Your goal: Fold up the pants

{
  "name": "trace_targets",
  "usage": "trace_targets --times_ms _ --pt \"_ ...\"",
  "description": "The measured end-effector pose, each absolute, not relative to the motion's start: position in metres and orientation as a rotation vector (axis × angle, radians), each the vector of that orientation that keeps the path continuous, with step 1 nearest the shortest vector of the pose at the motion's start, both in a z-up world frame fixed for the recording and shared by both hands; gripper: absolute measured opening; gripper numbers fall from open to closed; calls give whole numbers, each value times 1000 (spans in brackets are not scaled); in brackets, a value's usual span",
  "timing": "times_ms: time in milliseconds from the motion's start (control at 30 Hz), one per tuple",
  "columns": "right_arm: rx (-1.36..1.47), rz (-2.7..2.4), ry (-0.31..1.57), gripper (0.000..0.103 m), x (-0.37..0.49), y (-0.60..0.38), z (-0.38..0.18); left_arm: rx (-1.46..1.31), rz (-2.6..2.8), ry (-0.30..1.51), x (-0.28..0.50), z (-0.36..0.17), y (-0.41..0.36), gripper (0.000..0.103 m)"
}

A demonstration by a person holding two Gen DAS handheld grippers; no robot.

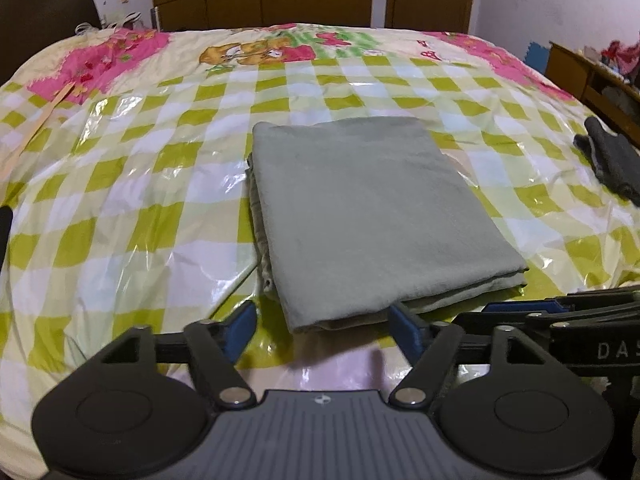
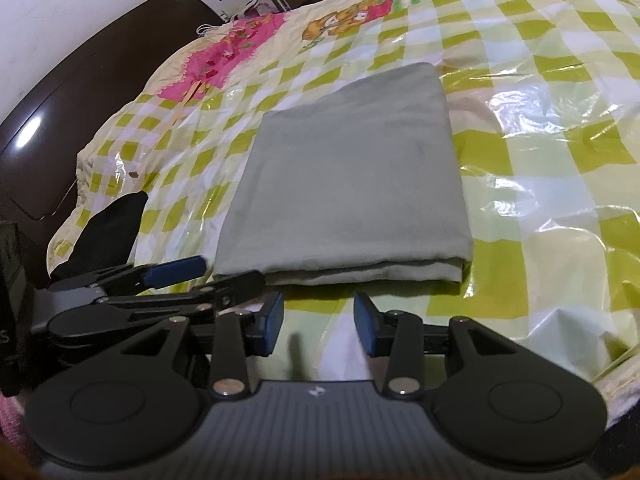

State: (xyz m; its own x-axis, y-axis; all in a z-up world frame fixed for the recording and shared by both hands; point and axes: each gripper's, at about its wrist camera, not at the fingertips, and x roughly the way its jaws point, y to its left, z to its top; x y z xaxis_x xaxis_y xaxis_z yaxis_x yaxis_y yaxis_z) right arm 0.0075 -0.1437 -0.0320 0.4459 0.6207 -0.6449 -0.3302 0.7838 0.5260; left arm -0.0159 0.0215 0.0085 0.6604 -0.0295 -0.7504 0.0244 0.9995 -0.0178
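The grey-green pants [image 1: 372, 216] lie folded into a flat rectangle on the bed [image 1: 120, 184], on its shiny green-and-white checked cover, near the edge closest to both grippers. The left gripper [image 1: 322, 330] hovers at that near edge with its blue-padded fingers [image 1: 242, 330] spread wide and holding nothing, one pad just at the pants' near hem. The right gripper [image 2: 319, 322] sits beside it, fingers also apart and empty, just short of the pants; a dark cloth [image 1: 612, 160] lies near the bed's right edge.
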Motion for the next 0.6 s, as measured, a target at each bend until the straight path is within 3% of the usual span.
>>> trace_targets --times_ms 67,600 --pt "353 592 937 41 7 -146 -32 -20 -13 840 -20 9 24 103" --pt "304 548 948 43 1 -141 -35 75 58 819 -24 10 17 103"
